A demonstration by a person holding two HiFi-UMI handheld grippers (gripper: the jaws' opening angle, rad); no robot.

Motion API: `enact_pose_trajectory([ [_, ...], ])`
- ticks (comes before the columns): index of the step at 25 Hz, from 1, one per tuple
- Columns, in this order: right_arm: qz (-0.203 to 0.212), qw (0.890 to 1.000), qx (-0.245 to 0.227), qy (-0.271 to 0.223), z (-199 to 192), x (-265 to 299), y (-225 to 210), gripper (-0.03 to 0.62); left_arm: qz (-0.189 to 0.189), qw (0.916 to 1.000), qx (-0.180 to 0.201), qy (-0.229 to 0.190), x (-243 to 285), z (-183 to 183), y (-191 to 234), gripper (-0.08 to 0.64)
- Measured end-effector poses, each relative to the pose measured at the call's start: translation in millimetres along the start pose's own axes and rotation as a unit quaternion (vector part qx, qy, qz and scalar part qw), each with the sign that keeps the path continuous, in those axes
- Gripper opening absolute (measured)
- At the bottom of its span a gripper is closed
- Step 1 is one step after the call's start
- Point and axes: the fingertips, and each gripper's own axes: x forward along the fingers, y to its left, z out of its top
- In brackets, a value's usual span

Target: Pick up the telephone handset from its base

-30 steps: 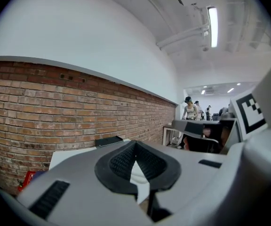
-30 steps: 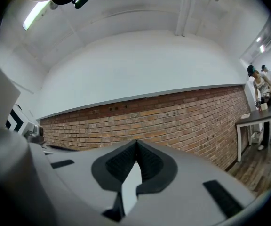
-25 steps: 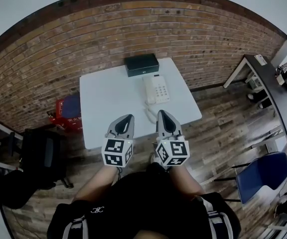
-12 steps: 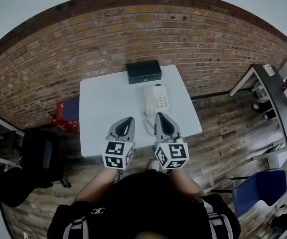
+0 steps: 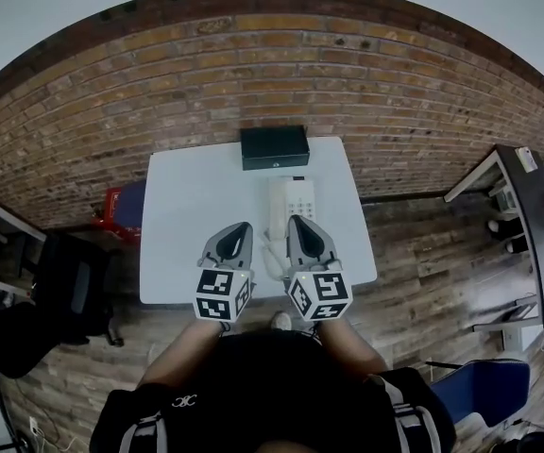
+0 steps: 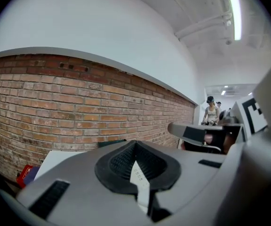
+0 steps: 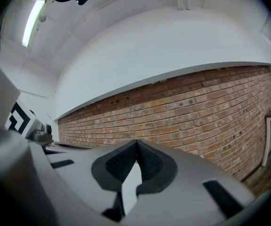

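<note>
A white telephone (image 5: 294, 204) lies on the white table (image 5: 187, 206), right of the middle. Its handset (image 5: 277, 208) rests on the left side of the base, and a cord (image 5: 272, 253) trails toward the near edge. My left gripper (image 5: 245, 225) hovers over the table just left of the phone, its jaws shut and empty. My right gripper (image 5: 295, 219) is over the phone's near end, also shut with nothing in it. In the left gripper view, a strip of the phone's keypad (image 6: 139, 175) shows behind the closed jaws.
A black box (image 5: 274, 146) sits at the table's far edge against the brick wall (image 5: 253, 74). A red bin (image 5: 111, 210) and a black chair (image 5: 64, 286) stand at the left. A dark desk (image 5: 532, 196) and a blue chair (image 5: 480, 394) are at the right.
Both grippers have moved forward from the table's near edge to over the table. The right one now reaches the phone's near end. Their jaws stayed shut.
</note>
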Motion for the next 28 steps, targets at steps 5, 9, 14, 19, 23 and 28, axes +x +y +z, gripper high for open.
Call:
enact_pose_trajectory([
  [5,0.025,0.999,-0.004,0.023,-8,18,-16,-0.003,0.023,0.9996,-0.013,0.007,18,-2,0,0.002],
  [9,0.023,0.999,0.006,0.038,-22,28,-23,-0.003,0.033,0.9992,-0.010,0.021,22,-13,7,0.002],
  [14,-0.010,0.999,0.019,0.047,-36,41,-35,-0.002,0.033,0.9991,-0.008,0.025,29,-12,18,0.002],
  [19,-0.024,0.996,0.017,0.079,-60,60,-41,-0.003,0.027,0.9992,-0.009,0.026,32,-10,28,0.002],
  [23,-0.038,0.994,0.000,0.102,-80,74,-44,-0.003,0.024,0.9992,-0.013,0.029,35,-11,40,0.002],
  [28,-0.049,0.991,-0.028,0.124,-103,100,-50,-0.003,0.021,0.9990,-0.024,0.031,35,-14,56,0.002],
])
